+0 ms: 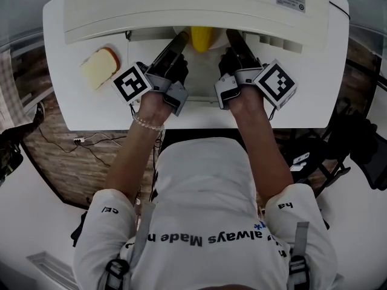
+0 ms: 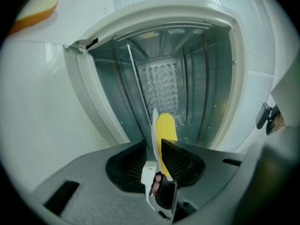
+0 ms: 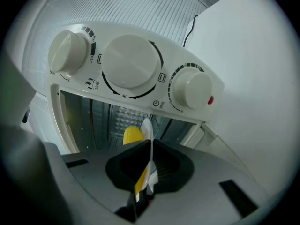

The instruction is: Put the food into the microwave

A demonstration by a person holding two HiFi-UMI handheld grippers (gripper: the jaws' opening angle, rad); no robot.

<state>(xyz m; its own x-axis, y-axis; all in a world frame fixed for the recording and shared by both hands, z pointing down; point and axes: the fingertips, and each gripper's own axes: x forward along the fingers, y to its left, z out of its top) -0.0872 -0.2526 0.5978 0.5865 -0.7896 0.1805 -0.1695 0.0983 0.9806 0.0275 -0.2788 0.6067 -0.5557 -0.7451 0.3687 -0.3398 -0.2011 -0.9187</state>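
Note:
A white plate [image 2: 153,123] carries a yellow piece of food [image 1: 201,38], and it sits at the mouth of the white microwave [image 1: 193,5]. Both grippers hold this plate by its rim. My left gripper [image 1: 180,41] is shut on the left edge, and the left gripper view shows the plate edge-on with the yellow food [image 2: 165,128] just past the jaws. My right gripper [image 1: 233,37] is shut on the right edge [image 3: 148,128], with the yellow food [image 3: 132,134] to its left. The open metal cavity [image 2: 164,74] lies straight ahead.
A slice of bread [image 1: 100,67] lies on the white table [image 1: 72,107] left of the microwave. The control panel with three knobs [image 3: 131,62] runs above the opening in the right gripper view. The table's front edge is close to the person's body.

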